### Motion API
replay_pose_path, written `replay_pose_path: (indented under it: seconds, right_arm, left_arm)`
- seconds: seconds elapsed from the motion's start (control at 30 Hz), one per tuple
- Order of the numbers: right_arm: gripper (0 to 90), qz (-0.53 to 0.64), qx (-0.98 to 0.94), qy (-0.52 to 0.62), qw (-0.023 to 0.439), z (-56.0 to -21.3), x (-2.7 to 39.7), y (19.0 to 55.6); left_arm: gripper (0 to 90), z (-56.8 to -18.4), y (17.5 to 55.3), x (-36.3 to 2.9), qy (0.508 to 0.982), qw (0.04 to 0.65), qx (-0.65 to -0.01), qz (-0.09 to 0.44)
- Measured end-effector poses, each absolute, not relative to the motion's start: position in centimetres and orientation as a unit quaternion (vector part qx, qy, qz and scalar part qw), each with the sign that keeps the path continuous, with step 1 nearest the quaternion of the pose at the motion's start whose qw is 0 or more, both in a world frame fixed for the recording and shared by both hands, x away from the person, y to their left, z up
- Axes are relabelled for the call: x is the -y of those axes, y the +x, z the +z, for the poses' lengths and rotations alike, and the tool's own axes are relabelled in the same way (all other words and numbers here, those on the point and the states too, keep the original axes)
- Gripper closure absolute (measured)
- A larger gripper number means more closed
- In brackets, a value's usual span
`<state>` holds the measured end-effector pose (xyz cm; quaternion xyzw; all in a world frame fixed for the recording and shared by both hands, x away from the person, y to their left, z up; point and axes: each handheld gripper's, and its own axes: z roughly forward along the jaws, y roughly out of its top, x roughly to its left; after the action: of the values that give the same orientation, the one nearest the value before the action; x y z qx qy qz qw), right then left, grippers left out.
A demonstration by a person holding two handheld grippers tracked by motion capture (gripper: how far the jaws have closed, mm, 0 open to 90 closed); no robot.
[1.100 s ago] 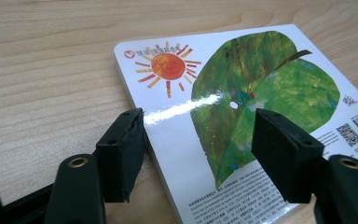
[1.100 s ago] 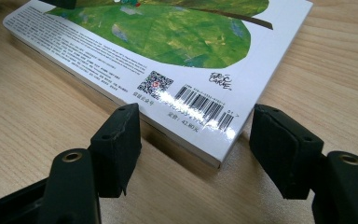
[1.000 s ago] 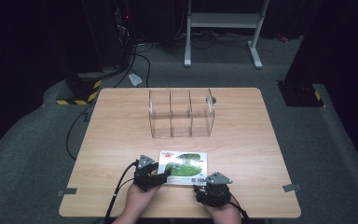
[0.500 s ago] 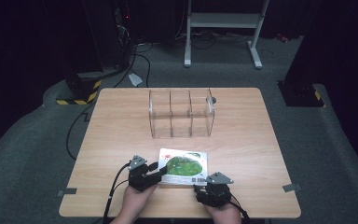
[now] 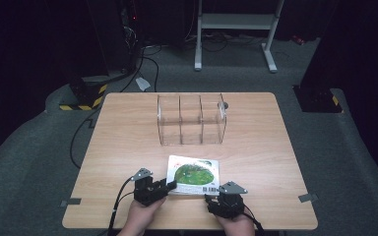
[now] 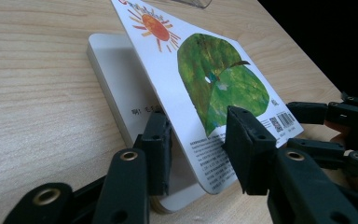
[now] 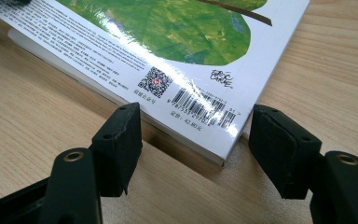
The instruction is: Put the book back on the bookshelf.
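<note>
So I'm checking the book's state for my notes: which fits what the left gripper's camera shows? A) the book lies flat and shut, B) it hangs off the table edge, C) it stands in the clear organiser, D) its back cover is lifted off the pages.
D: in the left gripper view the back cover slants up off the white page block, with the left gripper astride its edge.
</note>
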<state>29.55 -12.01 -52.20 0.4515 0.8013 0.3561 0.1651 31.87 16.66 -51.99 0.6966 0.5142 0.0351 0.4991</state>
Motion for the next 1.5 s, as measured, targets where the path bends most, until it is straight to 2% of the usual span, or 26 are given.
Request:
replay_pose_path:
  seconds: [0.27,0.47,0.87,0.97,1.07,1.1,1.27,1.5]
  right_arm:
    - [35.5,0.344,-0.812,0.435,0.183,-52.3,11.6,29.4]
    - [35.5,0.35,-0.808,0.441,0.172,-52.2,11.9,29.6]
    - [35.1,0.344,-0.811,0.438,0.179,-52.2,11.8,29.7]
    - [34.5,0.342,-0.811,0.44,0.177,-52.2,11.9,29.9]
    - [34.6,0.344,-0.81,0.441,0.174,-52.1,12.0,29.9]
    - [35.2,0.345,-0.81,0.442,0.172,-52.1,12.0,29.9]
    - [37.1,0.348,-0.808,0.442,0.176,-52.1,12.0,29.8]
    - [36.9,0.348,-0.81,0.441,0.168,-52.1,12.1,30.0]
  left_arm:
    - [46.2,-51.6,33.2,-16.4,0.72,0.485,-0.494,0.058]
    - [42.9,-51.2,34.2,-16.9,0.734,0.474,-0.483,0.064]
    - [45.2,-51.9,36.0,-16.9,0.728,0.474,-0.492,0.046]
    - [45.3,-51.9,35.8,-17.0,0.713,0.488,-0.502,0.036]
    - [49.3,-51.8,35.4,-17.2,0.714,0.494,-0.494,0.036]
    - [54.9,-51.8,35.2,-17.1,0.719,0.497,-0.486,0.026]
    - [51.8,-51.8,34.6,-16.2,0.724,0.499,-0.475,0.029]
    - [47.2,-51.5,36.2,-16.7,0.737,0.484,-0.471,0.032]
